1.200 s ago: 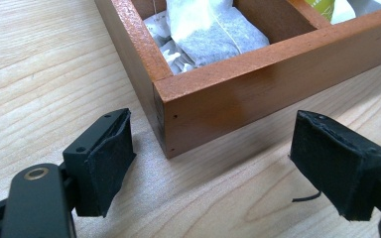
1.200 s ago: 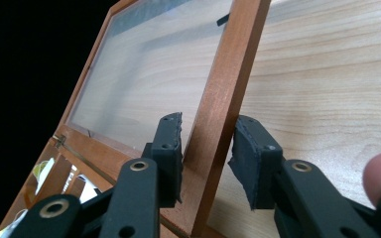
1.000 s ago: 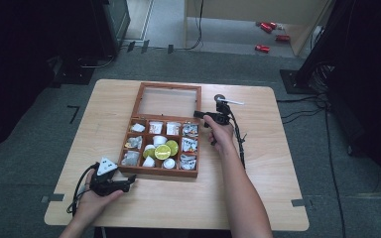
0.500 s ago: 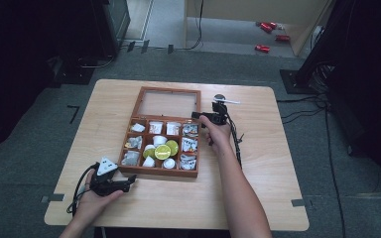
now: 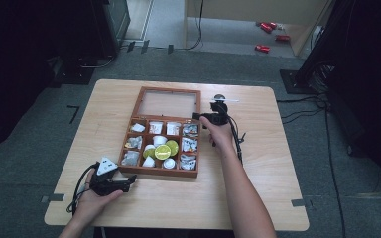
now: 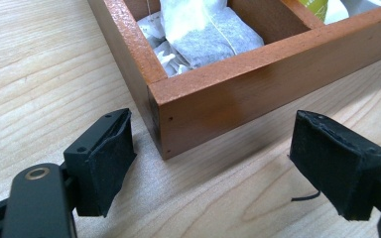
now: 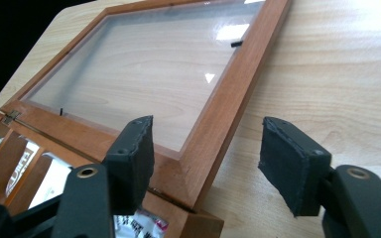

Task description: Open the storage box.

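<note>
Our right tongs (image 7: 206, 163) had just been spreading, and their pads straddled the corner of the glass lid (image 7: 144, 74) without pressing it; the lid lay flung back flat on the counter (image 5: 258, 178), hinged to the far edge of the wooden tea box (image 5: 161, 171). Our left tongs (image 6: 228, 166) stood spread and idle at the box's near left corner, pinching nothing. We judged that opening the box was finished and the release was in hand. The next move, we thought, called for drawing the right tongs off the lid frame and bringing them over a compartment. The box sat mid-counter, with tea bags (image 6: 213, 32) packed in its compartments, lime slices (image 5: 162, 151) and small white cups (image 5: 159, 140) in the middle. Beyond our right hand (image 5: 222, 136) lay a small round dark thing with a pale handle (image 5: 220, 98); we couldn't make it out. The lid's raised frame and the dividers stood nearest in the way.
</note>
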A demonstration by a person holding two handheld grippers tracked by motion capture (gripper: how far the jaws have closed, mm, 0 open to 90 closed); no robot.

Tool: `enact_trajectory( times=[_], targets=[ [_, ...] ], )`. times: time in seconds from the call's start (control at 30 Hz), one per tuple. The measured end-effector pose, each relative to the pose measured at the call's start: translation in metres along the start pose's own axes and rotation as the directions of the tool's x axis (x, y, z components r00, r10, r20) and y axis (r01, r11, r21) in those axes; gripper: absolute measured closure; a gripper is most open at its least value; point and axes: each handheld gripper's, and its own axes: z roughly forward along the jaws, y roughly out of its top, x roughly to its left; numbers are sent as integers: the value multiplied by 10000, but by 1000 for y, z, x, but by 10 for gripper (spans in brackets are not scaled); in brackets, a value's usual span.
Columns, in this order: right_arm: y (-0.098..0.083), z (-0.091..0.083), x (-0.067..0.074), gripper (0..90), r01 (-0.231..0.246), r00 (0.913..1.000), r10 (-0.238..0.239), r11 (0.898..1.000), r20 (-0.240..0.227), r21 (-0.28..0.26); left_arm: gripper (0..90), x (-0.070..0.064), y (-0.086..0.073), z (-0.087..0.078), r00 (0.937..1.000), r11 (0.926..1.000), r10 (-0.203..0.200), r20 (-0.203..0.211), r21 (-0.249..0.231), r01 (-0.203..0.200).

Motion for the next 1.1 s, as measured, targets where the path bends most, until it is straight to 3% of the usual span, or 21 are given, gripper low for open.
enact_trajectory(
  times=[0.33, 0.6, 1.1],
  targets=[
    [-2, -24, 6, 311, 656, 9977, -654, 9978, 166, -104, 178, -2, 1, 1, 9998, 9997, 222, -22, 47, -222],
    [-4, -40, 11, 277, 1051, 9943, -1048, 9943, 189, -193, 165, -6, -4, -1, 9981, 9988, 479, -392, 146, -474],
    [-8, -69, 52, 151, 2072, 9781, -2077, 9776, -115, -367, 139, -6, -6, -3, 9977, 9990, 406, -539, 193, -396]
  ],
)
